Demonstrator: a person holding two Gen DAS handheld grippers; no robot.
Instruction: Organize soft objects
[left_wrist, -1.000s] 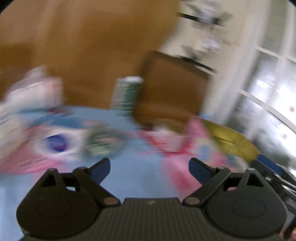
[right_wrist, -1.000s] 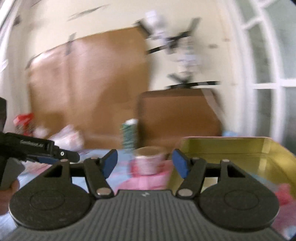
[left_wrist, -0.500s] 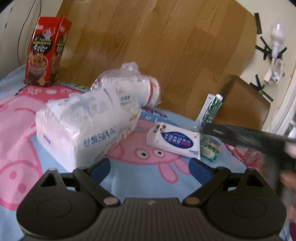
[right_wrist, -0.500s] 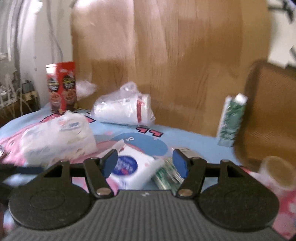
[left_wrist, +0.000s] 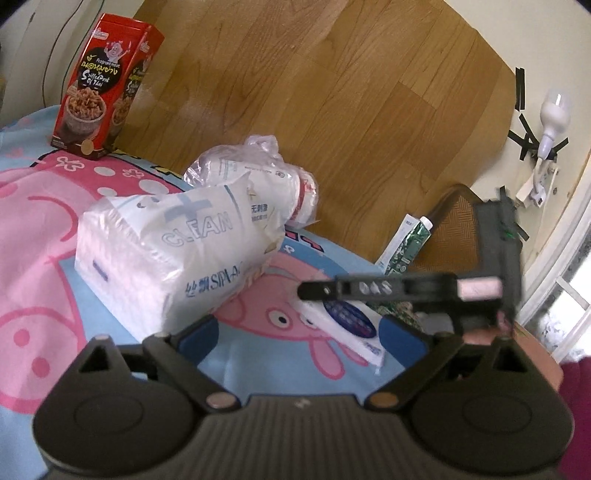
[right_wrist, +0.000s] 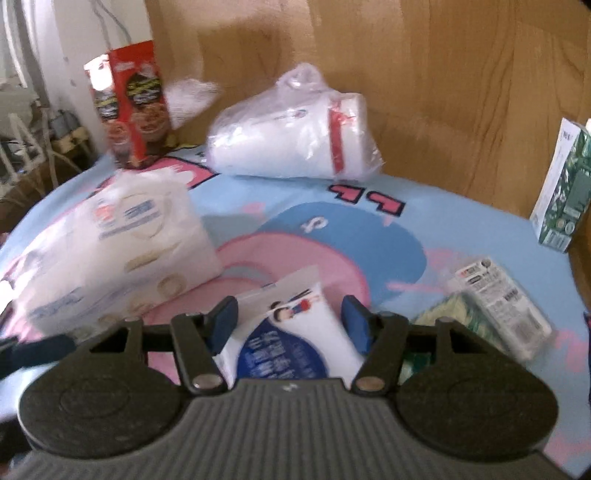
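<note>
The step in hand looked like the approach to a first pick — the right gripper (right_wrist: 289, 325) hung low over the small wipes pack (right_wrist: 295, 332), a white pouch with a blue round label that lay flat on the cartoon-printed surface (right_wrist: 461, 236). The pack sat between the two blue pads, which had just been drawing inward, yet a gap showed on either side of the pouch, so the jaws were open around it and not yet pressing. In the left wrist view the same pouch lay under the right tool's dark finger, just right of the pink pig print.

The left gripper (left_wrist: 300, 338) pointed at the large tissue pack (left_wrist: 177, 254), its jaws spread wide and having just been opening further, with nothing between them; the near corner of that pack lay just beyond the left pad. Behind it rested a bagged white roll (left_wrist: 266, 188), touching or nearly touching the tissue pack, and a red snack box (left_wrist: 99, 85) stood upright well apart at the back.

The next move probably called for the right jaws to close squarely on the pouch's sides — gently, since it should squash and its slick film could slip. Where it should go could not be told from these views.
</note>
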